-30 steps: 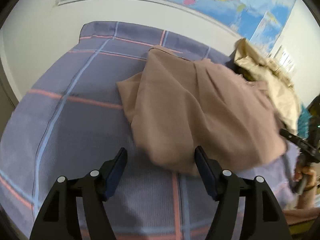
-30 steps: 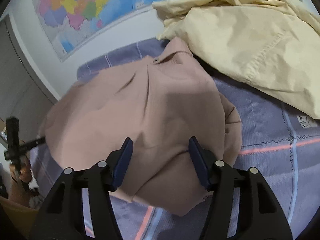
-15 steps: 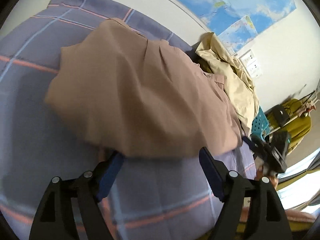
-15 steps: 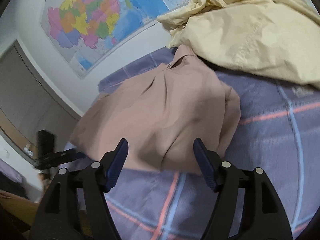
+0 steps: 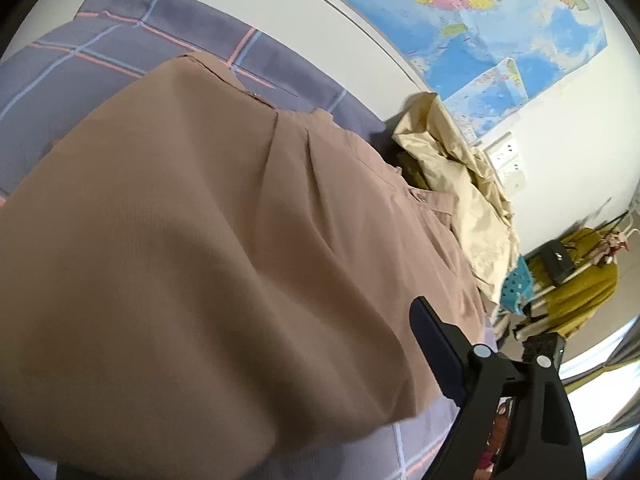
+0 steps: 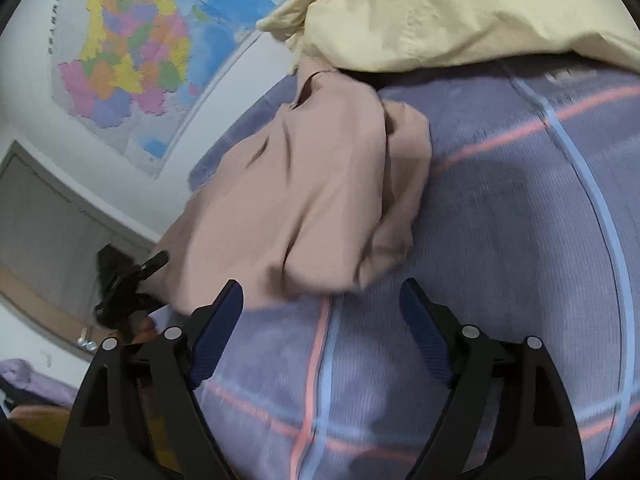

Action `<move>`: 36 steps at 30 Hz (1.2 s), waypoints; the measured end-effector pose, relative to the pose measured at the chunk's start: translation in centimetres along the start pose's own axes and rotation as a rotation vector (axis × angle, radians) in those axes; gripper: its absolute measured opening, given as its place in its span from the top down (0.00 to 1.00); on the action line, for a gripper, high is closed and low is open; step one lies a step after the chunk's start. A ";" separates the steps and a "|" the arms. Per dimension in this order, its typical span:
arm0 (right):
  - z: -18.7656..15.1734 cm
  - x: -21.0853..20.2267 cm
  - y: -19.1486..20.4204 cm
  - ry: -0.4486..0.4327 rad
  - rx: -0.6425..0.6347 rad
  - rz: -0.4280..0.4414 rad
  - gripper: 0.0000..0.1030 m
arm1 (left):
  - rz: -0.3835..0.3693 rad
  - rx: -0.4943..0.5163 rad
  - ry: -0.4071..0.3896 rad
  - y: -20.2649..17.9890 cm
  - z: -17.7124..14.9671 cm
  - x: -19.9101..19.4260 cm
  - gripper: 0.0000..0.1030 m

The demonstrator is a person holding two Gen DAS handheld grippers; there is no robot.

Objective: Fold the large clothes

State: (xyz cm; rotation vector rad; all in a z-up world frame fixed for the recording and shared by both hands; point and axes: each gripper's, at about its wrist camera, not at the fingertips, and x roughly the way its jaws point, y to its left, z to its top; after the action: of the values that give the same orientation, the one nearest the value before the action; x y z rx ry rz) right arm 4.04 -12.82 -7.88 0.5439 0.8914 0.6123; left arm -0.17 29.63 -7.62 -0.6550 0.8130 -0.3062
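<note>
A tan-pink shirt lies folded over on the purple checked bedspread; it fills most of the left wrist view and covers the left finger of my left gripper, whose right finger shows beside the cloth edge. The jaws stand wide apart with cloth lying between them. In the right wrist view the shirt lies ahead and to the left. My right gripper is open and empty just short of the shirt's near edge, above the bedspread.
A pale yellow garment is heaped at the far end of the bed, also in the left wrist view. Wall maps hang behind. A teal basket and a mustard-covered rack stand beyond the bed.
My left gripper has moved in close so the shirt now covers its left finger. My right gripper has drawn back and turned right, so the shirt sits farther ahead and left.
</note>
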 end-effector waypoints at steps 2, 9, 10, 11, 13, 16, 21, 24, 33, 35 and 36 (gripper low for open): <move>1.1 1.5 0.5 -0.006 -0.017 -0.007 0.20 | 0.034 0.008 -0.008 -0.1 0.2 0.3 0.24; 5.1 6.5 2.8 -0.006 -0.071 -0.029 0.17 | 0.155 0.124 -0.012 -0.4 1.2 1.0 0.36; 5.5 7.0 2.8 -0.007 -0.066 -0.018 0.17 | 0.155 0.129 -0.008 -0.4 1.4 1.1 0.35; 5.9 7.5 2.7 -0.009 -0.053 -0.004 0.17 | 0.156 0.129 -0.006 -0.3 1.5 1.2 0.35; 6.6 8.3 2.5 -0.018 -0.027 0.018 0.17 | 0.156 0.124 -0.008 -0.2 1.8 1.4 0.32; 7.2 8.9 2.7 -0.018 -0.032 0.018 0.17 | 0.155 0.115 -0.010 -0.3 2.2 1.8 0.25; 7.7 9.5 2.4 -0.003 -0.041 0.007 0.43 | 0.210 0.125 -0.024 -1.0 2.3 2.4 0.26; 7.8 9.6 2.2 0.002 -0.046 0.016 0.44 | 0.245 0.136 -0.027 -1.2 2.3 2.7 0.32; 7.8 10.5 3.4 0.010 -0.112 0.023 0.19 | 0.299 0.177 -0.022 -1.6 2.1 3.1 0.33; 7.9 10.8 3.6 0.010 -0.115 0.019 0.16 | 0.297 0.179 -0.021 -1.5 2.2 3.2 0.33; 8.0 10.8 3.7 0.010 -0.111 0.019 0.16 | 0.290 0.178 -0.020 -1.4 2.2 3.1 0.33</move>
State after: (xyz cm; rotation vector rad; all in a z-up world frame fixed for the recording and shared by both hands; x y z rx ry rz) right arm 15.00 -4.23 -7.17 0.4498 0.8572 0.6780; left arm 3.57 27.94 -7.35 -0.3672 0.8385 -0.1057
